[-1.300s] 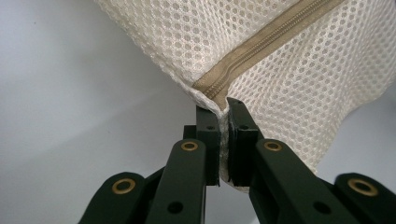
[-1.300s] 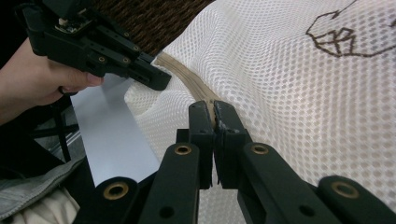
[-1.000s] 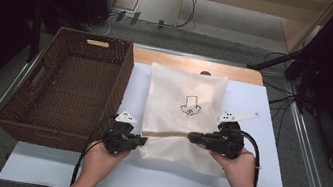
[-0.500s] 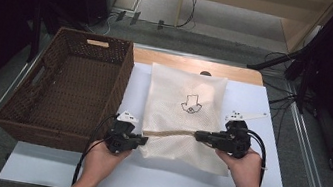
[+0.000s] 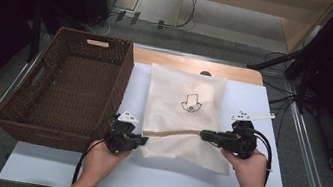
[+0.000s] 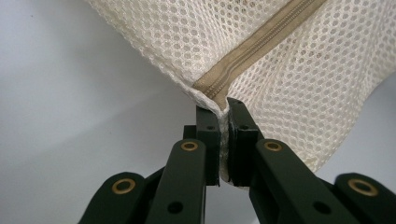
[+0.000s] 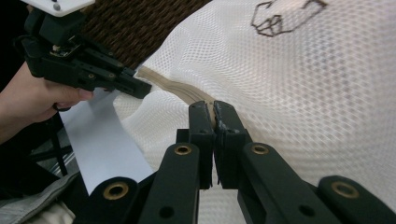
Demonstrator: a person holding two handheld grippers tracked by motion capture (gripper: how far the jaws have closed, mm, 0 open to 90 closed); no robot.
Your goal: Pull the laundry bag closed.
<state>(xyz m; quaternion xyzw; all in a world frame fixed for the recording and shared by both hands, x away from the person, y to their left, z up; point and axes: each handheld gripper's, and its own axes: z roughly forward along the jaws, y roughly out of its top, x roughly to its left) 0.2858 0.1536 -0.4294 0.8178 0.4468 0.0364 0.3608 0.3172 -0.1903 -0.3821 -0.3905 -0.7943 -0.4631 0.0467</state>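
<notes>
Left tongs (image 5: 143, 140) clenched on mesh bag (image 5: 184, 111) corner at zipper (image 5: 173, 133) end; right tongs (image 5: 203, 135) pinch zipper; wicker basket (image 5: 69, 88) at table (image 5: 241, 186) left edge.

cream mesh bag (image 5: 183, 106), tan zipper (image 6: 254, 49), brown basket (image 5: 69, 88)

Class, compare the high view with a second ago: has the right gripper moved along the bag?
Yes. The right gripper has slid rightward along the zipper, away from the basket, nearing the mesh bag's right edge.
</notes>
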